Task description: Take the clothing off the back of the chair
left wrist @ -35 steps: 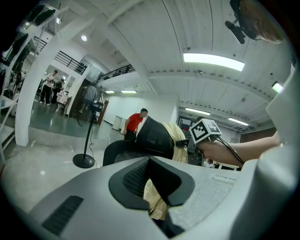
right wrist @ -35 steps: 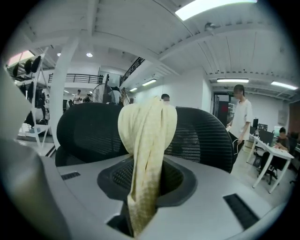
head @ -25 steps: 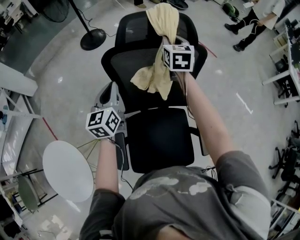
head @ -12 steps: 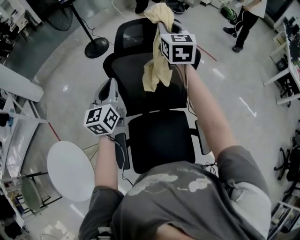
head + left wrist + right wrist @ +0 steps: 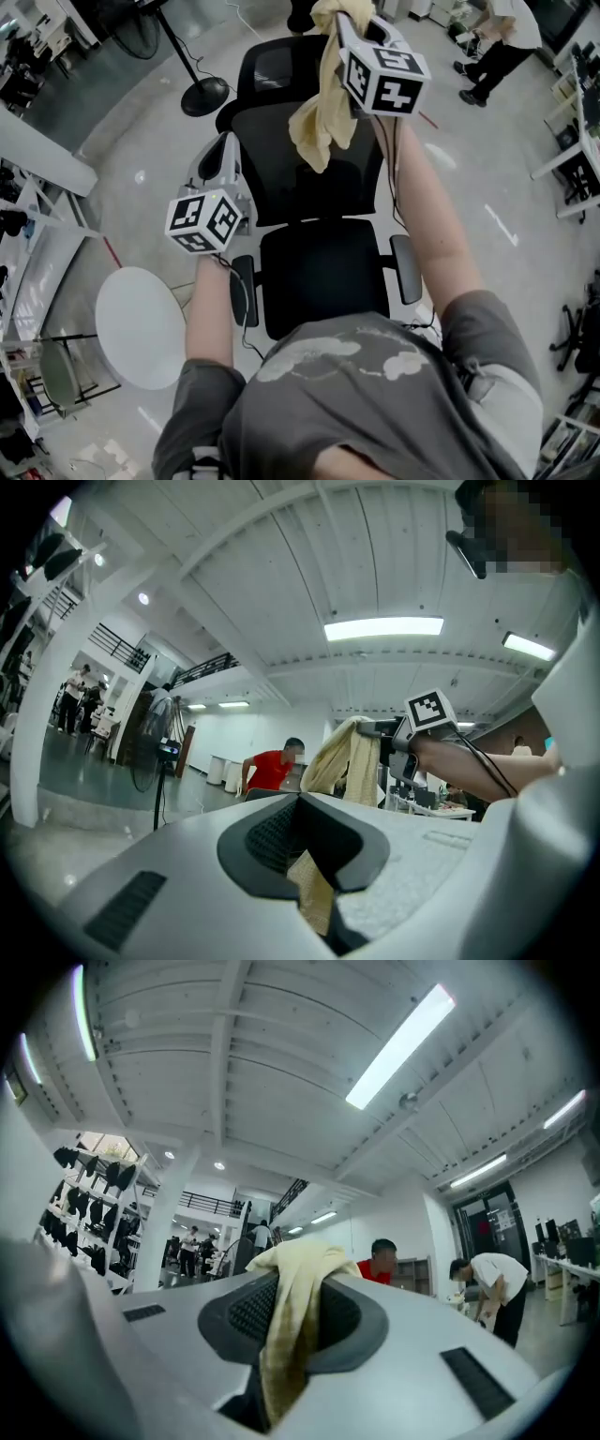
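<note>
A pale yellow garment (image 5: 323, 112) hangs bunched from my right gripper (image 5: 349, 23), which is shut on it and raised over the top of the black office chair's back (image 5: 281, 159). The cloth's lower end dangles in front of the backrest. In the right gripper view the garment (image 5: 291, 1307) drapes over the jaws and drops into their gap. My left gripper (image 5: 223, 159) is held beside the chair's left armrest, apart from the garment, jaws close together. A small yellowish strip (image 5: 314, 892) shows in their gap; what it is I cannot tell. From there the hanging garment (image 5: 349, 761) shows ahead.
A floor fan's round base (image 5: 204, 94) stands behind the chair to the left. A white round table (image 5: 141, 328) is at my left. People (image 5: 497, 47) stand at the far right, near desks (image 5: 572, 159). A person in red (image 5: 378, 1265) bends in the background.
My right gripper has risen with the garment, pulling it up off the chair back so it now hangs free. The left gripper has also come up a little.
</note>
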Motion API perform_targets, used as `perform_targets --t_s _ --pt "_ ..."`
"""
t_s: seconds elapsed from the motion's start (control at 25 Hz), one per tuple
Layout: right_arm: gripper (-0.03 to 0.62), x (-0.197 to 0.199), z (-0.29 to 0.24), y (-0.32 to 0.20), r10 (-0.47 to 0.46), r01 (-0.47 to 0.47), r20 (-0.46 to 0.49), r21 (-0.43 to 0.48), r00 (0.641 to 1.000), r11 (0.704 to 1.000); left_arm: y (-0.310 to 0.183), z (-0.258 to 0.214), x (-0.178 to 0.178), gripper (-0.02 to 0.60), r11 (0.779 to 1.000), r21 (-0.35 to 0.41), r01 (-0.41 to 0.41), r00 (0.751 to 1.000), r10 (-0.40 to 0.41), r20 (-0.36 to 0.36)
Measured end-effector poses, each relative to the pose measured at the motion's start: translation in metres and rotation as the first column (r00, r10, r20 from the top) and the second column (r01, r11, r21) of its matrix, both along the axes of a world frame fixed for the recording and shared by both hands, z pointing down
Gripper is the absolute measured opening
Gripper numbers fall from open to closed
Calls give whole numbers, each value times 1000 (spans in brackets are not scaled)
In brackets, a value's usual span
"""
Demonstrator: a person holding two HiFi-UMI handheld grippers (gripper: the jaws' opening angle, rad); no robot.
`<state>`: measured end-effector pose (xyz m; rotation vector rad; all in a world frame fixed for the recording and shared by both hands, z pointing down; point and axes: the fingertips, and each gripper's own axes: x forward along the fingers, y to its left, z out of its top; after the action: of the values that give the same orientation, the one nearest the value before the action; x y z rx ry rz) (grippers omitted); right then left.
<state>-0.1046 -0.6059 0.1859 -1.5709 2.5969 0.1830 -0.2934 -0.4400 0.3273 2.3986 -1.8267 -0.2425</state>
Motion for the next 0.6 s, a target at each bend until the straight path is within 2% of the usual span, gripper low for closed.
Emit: perform_targets --t_s 0.16,0.32,0.44,0.6 --pt "55 13 -43 41 -28 27 1 120 1000 992 16 -10 13 0 1000 20 -4 1000 4 0" --pt "57 24 -84 91 -73 71 3 224 997 972 38 -21 23 0 999 36 0 1000 0 5" --pt "57 40 -89 123 -112 104 18 236 994 966 58 -24 38 0 999 46 1 1000 -2 9" --pt "57 64 -68 164 -152 141 36 206 988 968 87 -21 59 0 999 37 0 1000 -1 2"
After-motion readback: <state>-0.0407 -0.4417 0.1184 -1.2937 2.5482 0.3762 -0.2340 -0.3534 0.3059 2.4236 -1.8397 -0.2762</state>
